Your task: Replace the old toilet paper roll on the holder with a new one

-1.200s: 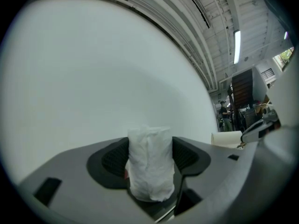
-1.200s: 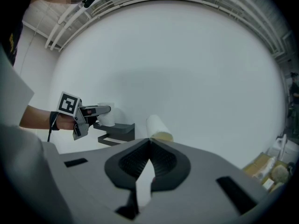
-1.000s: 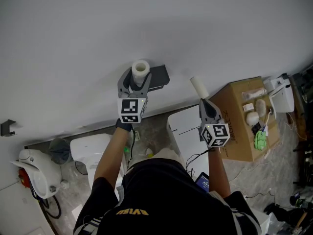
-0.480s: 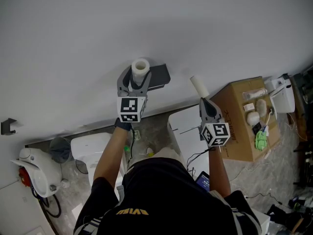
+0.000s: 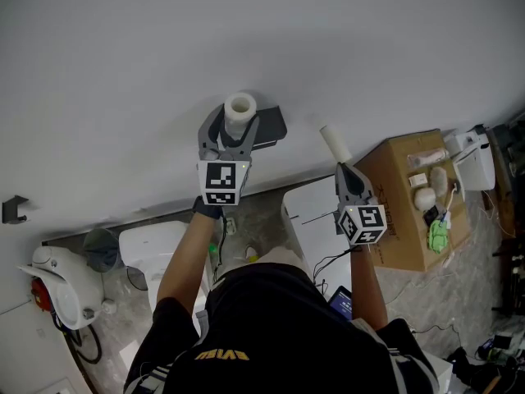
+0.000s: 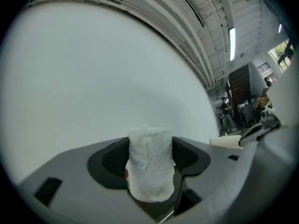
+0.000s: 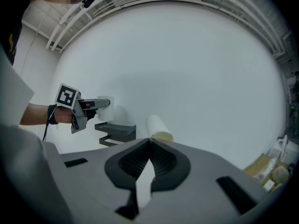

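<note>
Head view: left gripper (image 5: 236, 128), fingers spread wide, grasping toilet paper roll (image 5: 239, 107). Roll upright, just in front of black wall holder (image 5: 272, 127). Right gripper (image 5: 348, 169), fingers clenched on end of slim white tube (image 5: 334, 144).

Left gripper view: roll (image 6: 150, 164) between fingers, wrap crumpled. Likely light, soft, crushable; hold flanks gently.

Right gripper view: fingers together, tube (image 7: 156, 124) projecting beyond tips, holder (image 7: 117, 132) to their left.

White roll (image 5: 239, 107), dark holder (image 5: 271, 127), cream tube (image 5: 334, 144)

Head view steeply down; 2 gripper views level toward the shared wall (image 5: 246, 39).
</note>
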A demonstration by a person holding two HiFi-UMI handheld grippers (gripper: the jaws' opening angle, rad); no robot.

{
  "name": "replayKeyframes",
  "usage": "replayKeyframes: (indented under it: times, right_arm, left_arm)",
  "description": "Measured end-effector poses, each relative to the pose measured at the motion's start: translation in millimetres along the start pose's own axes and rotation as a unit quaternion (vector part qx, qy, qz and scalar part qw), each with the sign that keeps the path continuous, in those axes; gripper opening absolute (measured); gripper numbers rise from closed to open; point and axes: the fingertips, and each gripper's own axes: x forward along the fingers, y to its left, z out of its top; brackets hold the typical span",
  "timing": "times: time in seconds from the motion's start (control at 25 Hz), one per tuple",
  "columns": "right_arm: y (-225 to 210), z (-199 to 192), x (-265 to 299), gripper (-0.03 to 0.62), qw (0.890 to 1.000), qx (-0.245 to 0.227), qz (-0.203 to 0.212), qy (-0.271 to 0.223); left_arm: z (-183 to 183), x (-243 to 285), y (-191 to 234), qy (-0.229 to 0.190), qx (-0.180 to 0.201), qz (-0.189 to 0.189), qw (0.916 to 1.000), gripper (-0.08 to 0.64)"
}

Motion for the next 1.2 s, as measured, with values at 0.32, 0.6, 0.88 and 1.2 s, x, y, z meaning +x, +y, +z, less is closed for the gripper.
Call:
replayKeyframes:
  times: [0.32, 0.6, 0.88, 1.2]
  right_arm:
    - [-3, -4, -4, -0.006, 1.000, 0.004, -0.011, 0.010]
    - [-4, -3, -8, -0.006, 1.000, 0.005, -0.014, 0.007]
    - [-8, -8, -14, -0.006, 1.000, 0.008, -0.021, 0.010]
    - [-12, -13, -16, -0.006, 0.999, 0.010, -0.026, 0.016]
  left_arm:
    - [8, -5, -13, -0.003, 0.021, -0.011, 0.9997, 0.287]
    - [14, -11, -55, 0.003, 0.027, -0.066, 0.9974, 0.287]
    - [-1, -13, -83, 0.018, 0.009, -0.091, 0.9956, 0.287]
    - [-15, -11, -101, 0.043, 0.041, -0.102, 0.9930, 0.287]
